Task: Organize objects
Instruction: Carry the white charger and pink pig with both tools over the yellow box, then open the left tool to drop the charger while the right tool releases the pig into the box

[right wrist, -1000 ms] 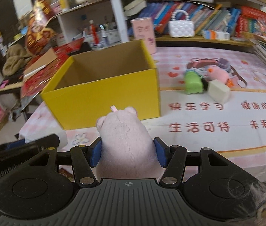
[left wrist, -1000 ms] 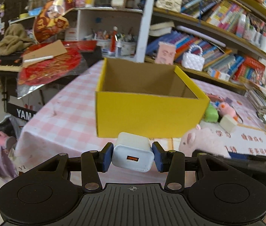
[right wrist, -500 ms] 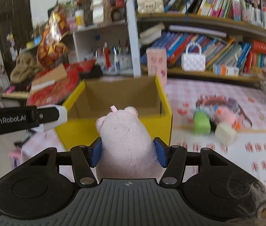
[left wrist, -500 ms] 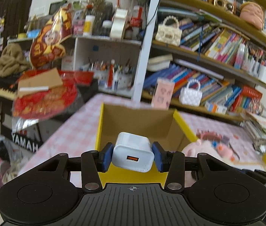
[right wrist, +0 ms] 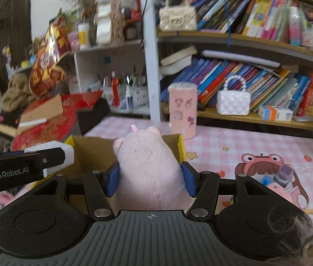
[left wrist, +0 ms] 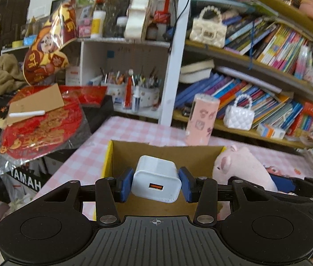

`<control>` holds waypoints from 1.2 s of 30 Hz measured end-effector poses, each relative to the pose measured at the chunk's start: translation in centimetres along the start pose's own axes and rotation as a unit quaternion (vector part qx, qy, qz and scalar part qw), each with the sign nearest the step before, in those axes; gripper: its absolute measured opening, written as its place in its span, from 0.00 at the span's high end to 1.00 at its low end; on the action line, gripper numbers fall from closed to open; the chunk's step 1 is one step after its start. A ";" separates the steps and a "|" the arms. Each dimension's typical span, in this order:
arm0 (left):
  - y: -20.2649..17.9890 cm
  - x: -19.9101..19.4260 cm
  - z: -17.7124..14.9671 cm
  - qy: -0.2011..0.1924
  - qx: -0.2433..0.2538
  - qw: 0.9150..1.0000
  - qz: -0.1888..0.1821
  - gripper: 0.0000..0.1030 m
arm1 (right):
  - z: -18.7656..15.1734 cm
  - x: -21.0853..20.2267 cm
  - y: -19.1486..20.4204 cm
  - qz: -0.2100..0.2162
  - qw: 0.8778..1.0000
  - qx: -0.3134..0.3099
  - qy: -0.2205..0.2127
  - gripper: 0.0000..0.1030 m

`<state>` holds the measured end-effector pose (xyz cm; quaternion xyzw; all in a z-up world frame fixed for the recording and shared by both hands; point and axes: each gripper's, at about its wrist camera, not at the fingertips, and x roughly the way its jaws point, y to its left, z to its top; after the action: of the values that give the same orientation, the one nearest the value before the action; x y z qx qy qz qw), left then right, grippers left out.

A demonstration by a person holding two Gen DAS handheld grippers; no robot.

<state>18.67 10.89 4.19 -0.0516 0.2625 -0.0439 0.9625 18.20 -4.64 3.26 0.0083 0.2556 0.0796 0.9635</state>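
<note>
My left gripper point(left wrist: 156, 184) is shut on a white USB charger point(left wrist: 156, 178), held over the open yellow cardboard box point(left wrist: 109, 155), whose brown inside shows behind it. In the right wrist view my right gripper point(right wrist: 149, 178) is shut on a pink plush pig point(right wrist: 148, 168), also above the yellow box point(right wrist: 181, 147). The pig point(left wrist: 240, 166) shows at the right of the left wrist view, over the box's right side. The left gripper with the charger point(right wrist: 59, 153) reaches in from the left of the right wrist view.
The box stands on a table with a pink checked cloth point(right wrist: 234, 139). A pink cylinder point(right wrist: 182, 109) stands just behind the box. Small toys point(right wrist: 282, 179) lie on the cloth at right. Bookshelves point(right wrist: 256, 84) with white handbags rise behind; red decorations point(left wrist: 41, 124) cover a keyboard at left.
Both grippers rose and moved forward from in front of the box's front wall to over its open top. Each kept its hold, and the pig now sits beside the charger.
</note>
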 end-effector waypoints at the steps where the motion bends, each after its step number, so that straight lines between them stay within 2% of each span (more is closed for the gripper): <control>1: 0.0 0.7 -0.1 0.007 0.000 1.000 0.004 0.58 | 0.0 0.9 -0.1 0.004 1.000 -0.009 0.009 0.47; 7: 0.3 4.2 -0.7 0.045 -0.006 0.999 0.025 0.58 | 0.0 5.5 0.4 0.039 0.993 -0.085 0.068 0.47; 12: -0.1 6.2 -1.0 0.067 0.001 0.997 0.033 0.58 | 0.1 8.0 0.2 0.062 0.985 -0.115 0.112 0.46; 17: -0.4 7.1 -1.3 0.080 0.003 0.996 0.036 0.58 | 0.2 8.8 0.1 0.076 0.978 -0.142 0.130 0.46; 19: -0.5 7.2 -1.3 0.081 0.003 0.996 0.038 0.59 | 0.2 8.8 0.1 0.080 0.977 -0.149 0.128 0.49; 26: -0.8 7.2 -0.8 0.070 0.006 0.997 0.040 0.59 | 0.7 9.0 0.3 0.077 0.979 -0.150 0.118 0.48; 30: -0.9 5.8 -0.2 0.041 0.007 0.998 0.040 0.47 | 1.2 8.1 0.0 0.074 0.983 -0.137 0.093 0.40; 33: -0.8 4.2 0.3 0.021 0.006 0.999 0.037 0.45 | 1.7 6.9 -0.1 0.065 0.987 -0.129 0.074 0.31; 35: -0.8 3.3 0.6 0.008 0.004 0.999 0.036 0.40 | 1.8 5.8 0.0 0.052 0.989 -0.128 0.054 0.30; 36: -0.7 2.6 0.7 0.001 0.001 0.999 0.037 0.34 | 1.9 5.2 0.0 0.048 0.990 -0.127 0.045 0.30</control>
<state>21.19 9.93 3.54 -0.0404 0.2653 -0.0082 0.9633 23.53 -3.76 2.34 -0.1059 0.2856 0.1576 0.9393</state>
